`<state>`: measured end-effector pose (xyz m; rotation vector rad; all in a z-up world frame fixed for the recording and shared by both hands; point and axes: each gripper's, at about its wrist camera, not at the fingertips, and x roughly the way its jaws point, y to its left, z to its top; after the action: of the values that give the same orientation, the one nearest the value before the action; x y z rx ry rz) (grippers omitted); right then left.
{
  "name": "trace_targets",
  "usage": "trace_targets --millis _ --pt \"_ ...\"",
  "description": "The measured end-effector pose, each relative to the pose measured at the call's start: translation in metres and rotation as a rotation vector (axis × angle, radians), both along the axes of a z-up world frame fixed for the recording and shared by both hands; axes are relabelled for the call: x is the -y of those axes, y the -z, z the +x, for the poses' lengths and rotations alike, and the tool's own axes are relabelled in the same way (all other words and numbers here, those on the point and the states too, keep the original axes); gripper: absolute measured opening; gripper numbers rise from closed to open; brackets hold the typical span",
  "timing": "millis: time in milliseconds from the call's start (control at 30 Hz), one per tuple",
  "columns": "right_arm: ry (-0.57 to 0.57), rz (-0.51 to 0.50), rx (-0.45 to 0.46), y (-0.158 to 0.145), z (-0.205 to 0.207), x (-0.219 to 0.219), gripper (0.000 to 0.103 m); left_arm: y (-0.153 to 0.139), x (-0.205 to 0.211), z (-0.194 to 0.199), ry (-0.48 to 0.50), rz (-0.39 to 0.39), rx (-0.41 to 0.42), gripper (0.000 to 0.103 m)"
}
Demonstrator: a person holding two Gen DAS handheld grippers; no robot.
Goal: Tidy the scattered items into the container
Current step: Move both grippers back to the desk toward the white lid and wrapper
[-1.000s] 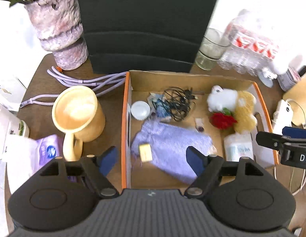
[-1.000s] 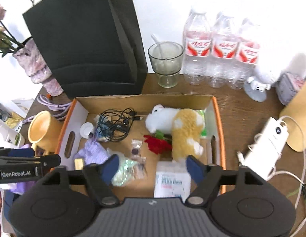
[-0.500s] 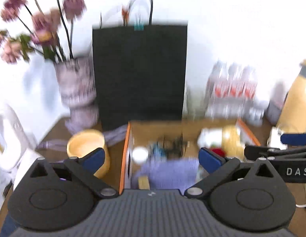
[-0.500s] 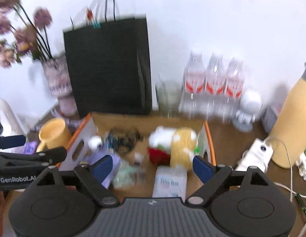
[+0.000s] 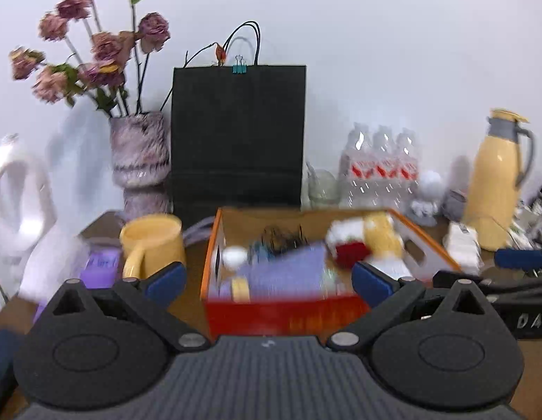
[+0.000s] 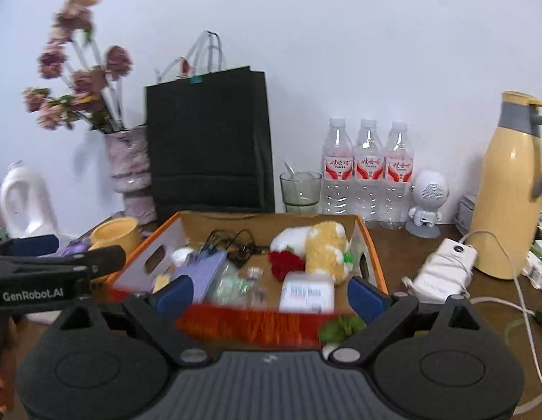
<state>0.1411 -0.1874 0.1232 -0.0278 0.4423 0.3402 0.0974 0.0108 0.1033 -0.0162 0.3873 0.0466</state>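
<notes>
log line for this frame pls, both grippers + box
left gripper: open, empty | right gripper: opening, empty | cardboard box: holds plush toy, cables, purple pouch

Cardboard box (image 6: 370, 245) on the table – already filled
Right gripper (image 6: 269, 292) opening, nothing between its jaws – a plush toy (image 6: 323, 248) lies inside.

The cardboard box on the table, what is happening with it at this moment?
A person holds two grippers in front of the cardboard box, and neither holds anything. The left gripper is wide open; the right gripper's jaws are opening. The box already contains a plush toy, black cables, a purple pouch and a tissue pack.
</notes>
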Motion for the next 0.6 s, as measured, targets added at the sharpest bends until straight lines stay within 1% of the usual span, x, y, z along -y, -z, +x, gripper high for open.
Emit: trace_targets --millis 67,133,167,233,367,433,467,600 --pt "0.006 0.001 0.001 0.01 -0.032 0.008 0.096 0.017 0.002 -0.029 0.02 -0.018 -0.015 0.103" --pt "-0.005 0.031 0.001 0.023 -0.062 0.016 0.099 0.037 0.004 -0.052 0.053 -0.067 -0.092 0.103" --pt "-0.018 0.049 -0.005 0.029 -0.076 0.02 0.099 0.044 0.005 -0.062 0.068 -0.085 -0.111 0.103" --pt "-0.042 0.066 -0.017 0.038 -0.099 0.025 0.099 0.054 0.011 -0.084 0.076 -0.071 -0.137 0.103" --pt "-0.053 0.1 -0.04 0.047 -0.134 0.035 0.1 0.062 0.018 -0.125 0.141 -0.011 -0.125 0.103" --pt "-0.067 0.105 -0.048 0.05 -0.143 0.037 0.1 0.064 0.014 -0.134 0.131 -0.004 -0.112 0.103" --pt "-0.066 0.091 -0.056 0.051 -0.145 0.037 0.1 0.065 0.012 -0.135 0.115 -0.003 -0.124 0.103" --pt "-0.054 0.048 -0.05 0.049 -0.132 0.035 0.099 0.066 0.002 -0.123 0.095 -0.043 -0.157 0.103"
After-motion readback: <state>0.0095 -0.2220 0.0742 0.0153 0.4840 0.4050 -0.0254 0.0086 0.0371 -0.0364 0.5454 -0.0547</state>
